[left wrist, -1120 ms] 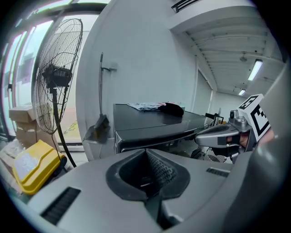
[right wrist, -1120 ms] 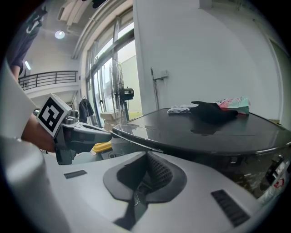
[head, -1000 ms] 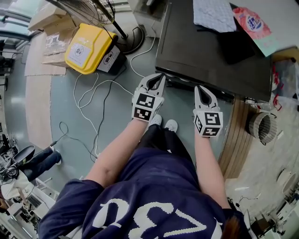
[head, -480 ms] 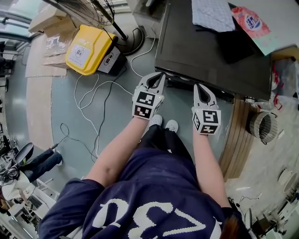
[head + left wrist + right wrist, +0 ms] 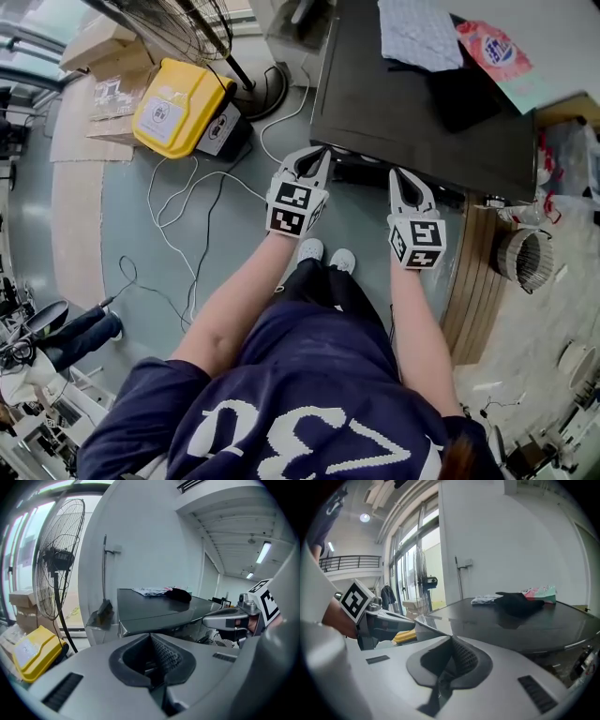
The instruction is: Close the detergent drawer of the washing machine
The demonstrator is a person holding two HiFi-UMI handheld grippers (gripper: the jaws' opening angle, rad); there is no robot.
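**dan_k:** What was on the floor over at the left?

**moss88:** A yellow case [image 5: 178,103] next to the foot of a standing fan [image 5: 183,23], with loose white cables [image 5: 178,220] trailing across the grey floor toward the person's feet.

**dan_k:** And the grippers?

**moss88:** The left gripper [image 5: 324,151] had its jaws pressed together with nothing between them, and its tip was right at the front left corner of the washing machine [image 5: 412,108]. The right gripper [image 5: 399,174] was the same: jaws together, empty, pointing at the machine's front edge a bit further along. The two sat side by side, apart from each other, both tilted a little downward.

**dan_k:** Where was the detergent drawer?

**moss88:** Honestly, I couldn't pick it out. The machine's dark front strip ran under the lid just ahead of both tips, but that's all I could see there.

**dan_k:** Anything on top?

**moss88:** A pale patterned cloth [image 5: 417,33], a black bundle [image 5: 469,89] beside it, and then a pink packet [image 5: 495,47] at the far right.
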